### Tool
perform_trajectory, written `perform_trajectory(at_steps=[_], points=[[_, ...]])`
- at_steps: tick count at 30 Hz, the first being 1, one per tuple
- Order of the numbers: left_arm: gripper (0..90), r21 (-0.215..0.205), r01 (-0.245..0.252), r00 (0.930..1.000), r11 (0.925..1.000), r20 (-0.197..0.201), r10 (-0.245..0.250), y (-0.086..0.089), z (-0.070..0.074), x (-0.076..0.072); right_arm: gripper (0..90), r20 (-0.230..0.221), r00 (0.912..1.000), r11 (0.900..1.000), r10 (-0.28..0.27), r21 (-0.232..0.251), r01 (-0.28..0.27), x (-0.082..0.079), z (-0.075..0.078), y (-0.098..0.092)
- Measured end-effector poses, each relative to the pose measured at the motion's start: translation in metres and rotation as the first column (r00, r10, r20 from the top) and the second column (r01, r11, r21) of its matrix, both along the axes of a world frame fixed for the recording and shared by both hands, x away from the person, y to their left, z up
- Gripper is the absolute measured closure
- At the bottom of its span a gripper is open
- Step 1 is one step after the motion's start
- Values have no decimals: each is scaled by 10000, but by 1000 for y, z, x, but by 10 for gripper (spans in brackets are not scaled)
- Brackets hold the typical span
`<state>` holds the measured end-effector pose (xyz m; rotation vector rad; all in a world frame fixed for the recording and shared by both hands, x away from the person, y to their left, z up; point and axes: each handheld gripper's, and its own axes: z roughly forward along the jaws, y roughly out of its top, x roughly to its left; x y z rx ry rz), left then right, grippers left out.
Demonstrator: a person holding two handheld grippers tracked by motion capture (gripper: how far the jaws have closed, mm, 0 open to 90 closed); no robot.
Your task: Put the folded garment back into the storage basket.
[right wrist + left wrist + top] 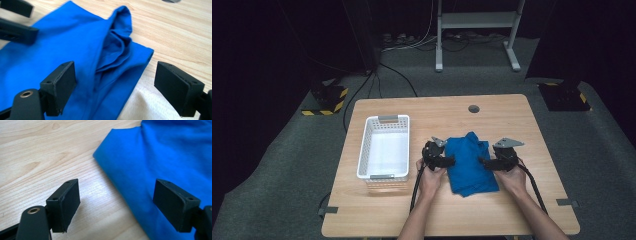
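Blue cloth (469, 162): folded and rumpled, lying flat on the tabletop (512, 115), right of centre and nearer the front edge than the back.
Left hand-held gripper (451, 161): at the cloth's left edge, jaws spread wide; in the left gripper view one jaw stands over bare wood, the other over the cloth, nothing pinched.
Right hand-held gripper (484, 161): at the cloth's right edge, jaws wide apart; in the right gripper view one jaw is above the fabric, the other above wood, nothing gripped.
White basket (384, 147): stands on the left half of the tabletop, just beside the left hand (432, 175).
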<state>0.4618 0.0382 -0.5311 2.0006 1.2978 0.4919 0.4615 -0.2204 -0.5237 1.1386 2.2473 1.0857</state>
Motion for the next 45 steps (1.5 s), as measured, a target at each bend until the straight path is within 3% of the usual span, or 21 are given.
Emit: perform_trajectory(at_steps=[2,4,6,10,13,15,17,21,25,29,31,35,37,41,45], points=[[214,122,7,9999,9999,-138,-6,0,-2,1,172,-143,9998,9998,-170,-38,169,5,-5,1],[216,179,76,10000,9998,-65,-75,1,-4,0,166,-358,9990,9990,-262,-367,248,7,-11,1],[221,209,172,9998,9996,-93,-170,2,-4,-2,156,-574,9979,9992,-299,-279,283,6,-12,-4],[219,290,192,9998,9994,-89,-190,3,-1,-4,160,-317,9993,9981,-208,-590,189,2,-6,-11],[220,-3,64,10000,10000,74,-64,3,2,-2,171,-50,9998,9993,-202,-309,200,1,-1,-11],[221,34,54,9999,10000,97,-54,2,2,-1,176,-18,9994,9993,-331,-146,331,3,-2,-10],[221,429,96,9999,9990,-135,-90,-2,-1,1,175,-246,9990,9989,-365,-319,357,6,-7,-7],[217,260,242,9994,9994,-241,-236,0,-3,-6,172,-654,9978,9988,97,-471,-128,1,-10,-6],[219,208,438,9990,9988,-96,-436,0,-1,-12,178,-310,9983,9960,486,-734,-508,-13,-8,-5],[218,-108,179,9998,9998,-66,-180,-1,2,-4,176,-195,9998,9999,91,-51,-92,-5,-4,-6],[220,31,88,9999,10000,-138,-87,-3,0,-1,179,-74,9999,9999,-82,140,83,-2,-2,-3],[224,198,163,9997,9997,-170,-160,-4,-3,-1,180,-169,9996,9985,-242,-485,233,4,-8,3],[230,258,250,9995,9994,-222,-244,-3,-2,-3,167,-492,9983,9991,-304,-322,288,5,-10,-2],[231,410,261,9994,9988,-236,-252,0,1,-4,168,-307,9993,9977,-230,-639,210,1,-4,-9],[229,-124,65,10000,9999,76,-64,2,5,0,185,170,9993,9990,-344,-288,349,1,1,-8]])
